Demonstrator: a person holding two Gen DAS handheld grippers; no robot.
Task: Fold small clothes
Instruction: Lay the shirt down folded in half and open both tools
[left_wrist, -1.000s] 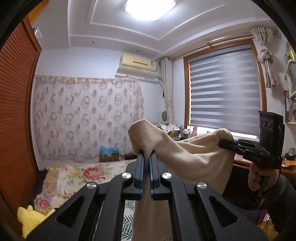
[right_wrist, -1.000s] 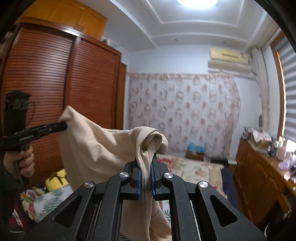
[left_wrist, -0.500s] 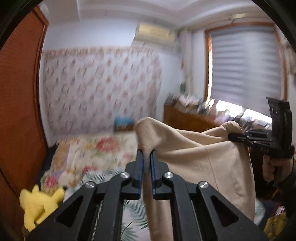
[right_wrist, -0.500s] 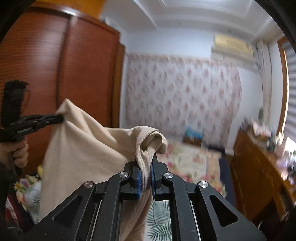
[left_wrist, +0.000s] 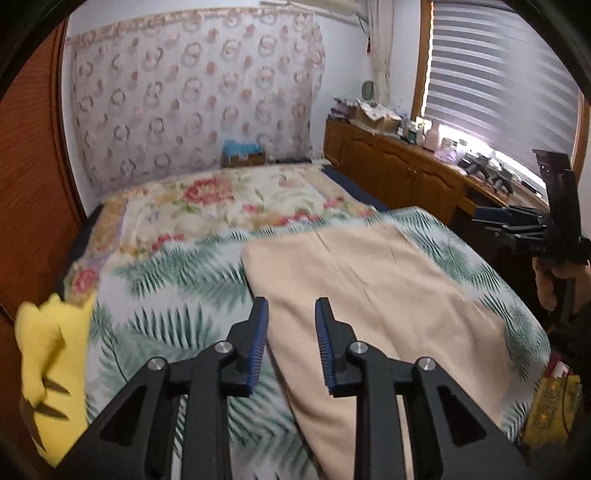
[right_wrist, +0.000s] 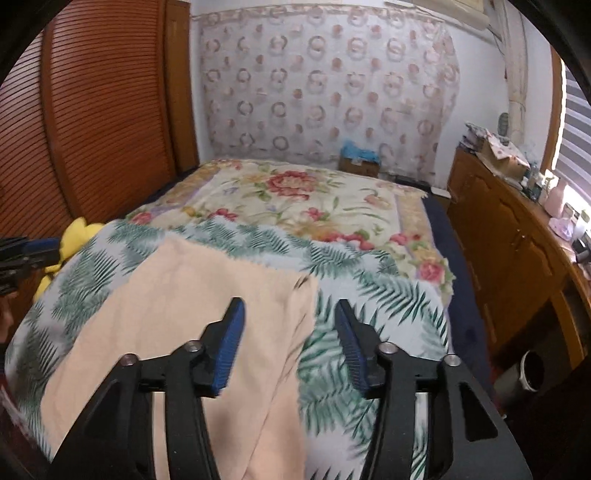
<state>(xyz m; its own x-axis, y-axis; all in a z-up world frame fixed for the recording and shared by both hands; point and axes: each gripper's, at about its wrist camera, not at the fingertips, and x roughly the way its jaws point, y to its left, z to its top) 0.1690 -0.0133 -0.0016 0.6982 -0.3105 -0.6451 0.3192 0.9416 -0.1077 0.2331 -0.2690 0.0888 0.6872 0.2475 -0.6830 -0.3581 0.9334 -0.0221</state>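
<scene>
Garment (left_wrist: 373, 295), beige, 1 piece, lying spread flat on the bed (left_wrist: 166, 295), on a fern-print cover; a floral blanket (left_wrist: 229, 203) covers the far half of the mattress. A seam or fold line runs down the cloth's middle, and its near end drapes over the bed's front edge.

Left claw (left_wrist: 290, 341): jaws parted narrowly, having just been opening, nothing pinched between the blue pads (left_wrist: 258, 332); it hangs over the garment's left edge, apart from the cloth.

Right claw (right_wrist: 290, 343): jaws standing wider, also just opened, empty; its left pad sits above the beige cloth, its right pad above bare fern cover, with the garment's right edge between them. No pad presses the fabric.

In the left view the right claw shows at the far right, gripped by a hand (left_wrist: 550, 280).

Plush toy (left_wrist: 51, 373), yellow, at the bed's left edge beside the wardrobe (right_wrist: 92, 129) with slatted wooden doors.

Sideboard (left_wrist: 399, 173), wooden, along the window wall, its top crowded with small items too blurred to name.

Patterned curtain (right_wrist: 332, 85) on the back wall; a small box (right_wrist: 360, 162) with blue contents below it.
</scene>
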